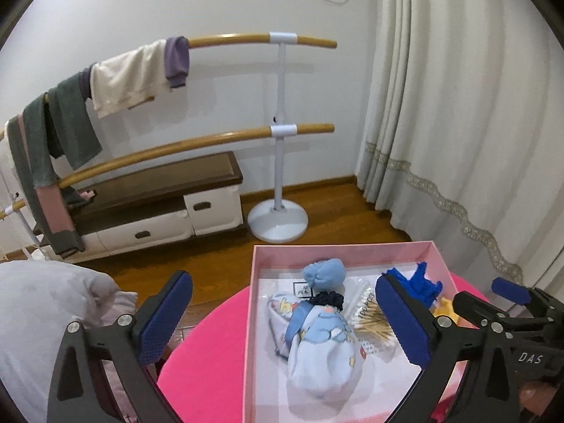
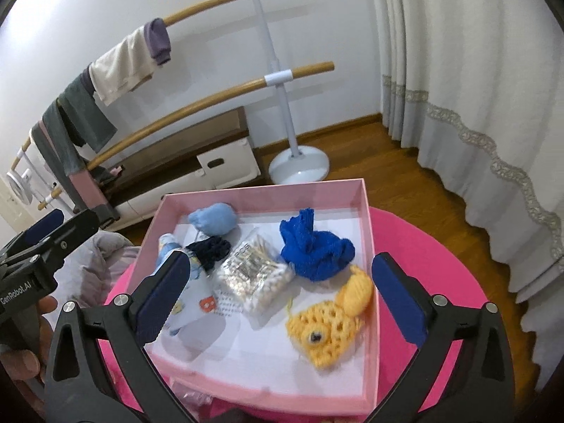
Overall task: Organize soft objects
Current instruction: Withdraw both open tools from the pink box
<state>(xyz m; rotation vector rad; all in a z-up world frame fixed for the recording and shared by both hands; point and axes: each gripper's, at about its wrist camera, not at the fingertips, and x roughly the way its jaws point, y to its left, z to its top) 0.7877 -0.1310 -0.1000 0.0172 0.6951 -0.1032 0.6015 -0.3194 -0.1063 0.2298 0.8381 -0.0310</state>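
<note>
A pink box sits on a bright pink round table. In it lie a light blue sock ball, a dark scrunchie, a patterned blue cloth, a royal blue knit cloth, a yellow crocheted fish and a bag of cotton swabs. My left gripper is open and empty above the box's left part. My right gripper is open and empty above the box's middle.
A two-bar wooden rack with hanging clothes stands by the wall over a low drawer bench. Curtains hang at the right. A grey pillow lies left of the table.
</note>
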